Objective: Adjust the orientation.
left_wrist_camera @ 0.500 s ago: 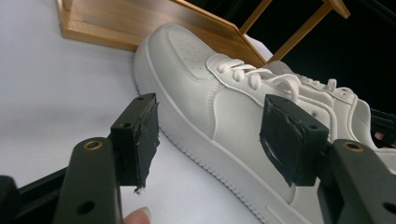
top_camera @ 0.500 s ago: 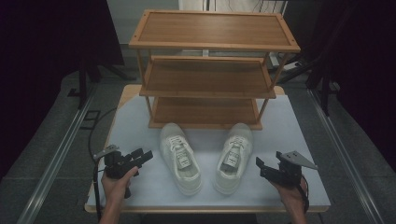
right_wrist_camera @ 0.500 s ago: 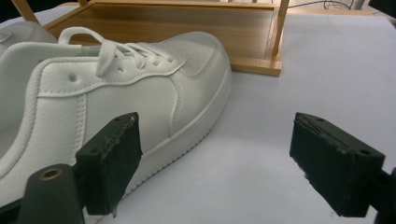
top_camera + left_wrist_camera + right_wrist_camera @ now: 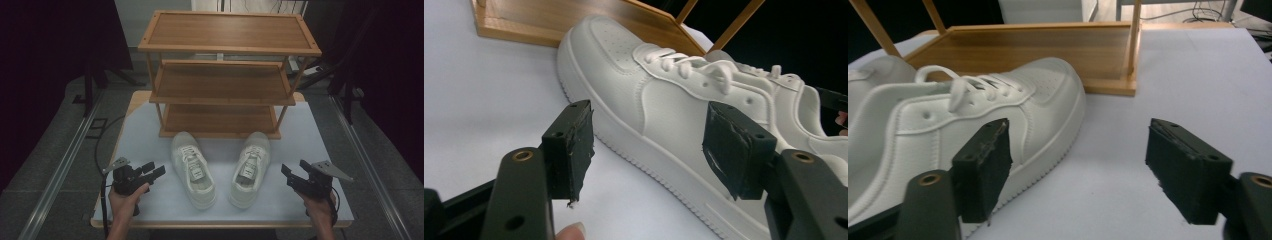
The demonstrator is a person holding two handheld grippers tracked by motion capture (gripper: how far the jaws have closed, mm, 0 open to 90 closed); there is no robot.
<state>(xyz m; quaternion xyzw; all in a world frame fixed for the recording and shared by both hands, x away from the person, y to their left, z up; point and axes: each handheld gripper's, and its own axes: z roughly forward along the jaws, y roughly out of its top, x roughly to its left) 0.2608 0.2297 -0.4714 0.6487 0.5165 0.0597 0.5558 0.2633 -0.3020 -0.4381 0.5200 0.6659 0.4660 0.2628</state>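
A pair of white leather lace-up sneakers sits on the white table surface [image 4: 145,137], toes pointing at the three-tier bamboo shoe rack [image 4: 225,75] that stands along the surface's far edge. The left sneaker [image 4: 192,167] and the right sneaker [image 4: 250,167] lie side by side near the middle of the near half, their toes just short of the rack's lowest shelf, their heels toward the near edge. All three shelves of the rack are bare, so by my reading nothing has been stowed yet and the whole job of lifting the shoes onto the rack is left.

The left gripper [image 4: 156,171] hovers by the near left corner, jaws spread wide and empty, aimed at the outer side of the left sneaker. The right gripper [image 4: 289,171] hangs by the near right corner, jaws likewise spread and holding nothing, facing the right sneaker's outer side. Neither touches a shoe; this looks like the approach before the first grasp.
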